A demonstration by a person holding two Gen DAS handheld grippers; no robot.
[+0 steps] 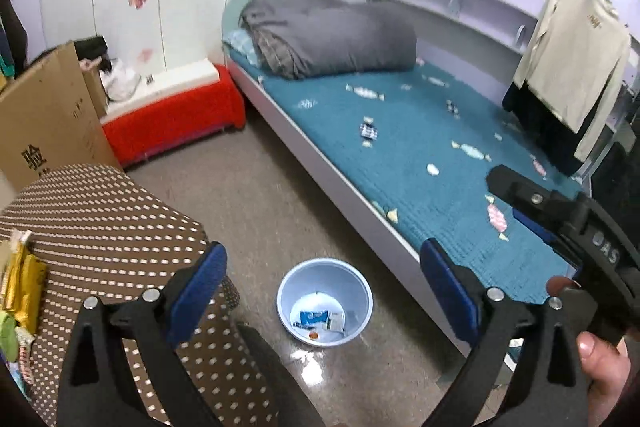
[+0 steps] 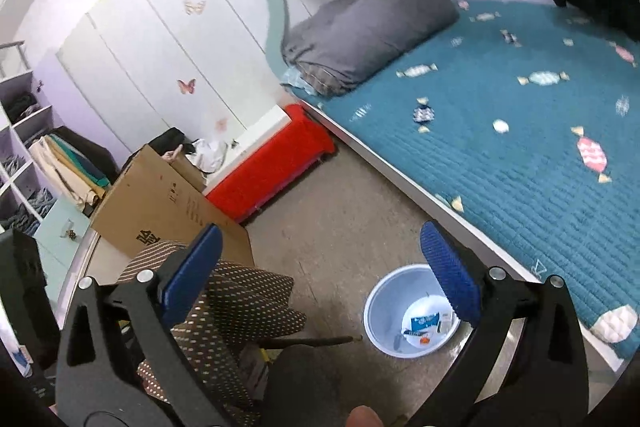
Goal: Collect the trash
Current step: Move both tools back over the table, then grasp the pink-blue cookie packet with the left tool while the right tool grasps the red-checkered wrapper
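Note:
A pale blue waste bin (image 1: pixel 325 301) stands on the floor beside the bed, with a blue-and-white wrapper (image 1: pixel 313 318) and other small scraps inside; it also shows in the right wrist view (image 2: pixel 412 311). My left gripper (image 1: pixel 324 291) is open and empty, high above the bin. My right gripper (image 2: pixel 320 271) is open and empty, also held high, with the bin under its right finger. Gold and green wrappers (image 1: pixel 20 291) lie at the left edge of the polka-dot cloth (image 1: pixel 112 223). The right gripper's body (image 1: pixel 568 227) shows at the right of the left wrist view.
A bed with a teal candy-print cover (image 1: pixel 400 139) and a folded grey quilt (image 1: pixel 332 35) fills the right. A red-covered bench (image 1: pixel 176 115) and a cardboard box (image 1: pixel 44 119) stand at the left. Clothes hang (image 1: pixel 572 63) over the bed's far end.

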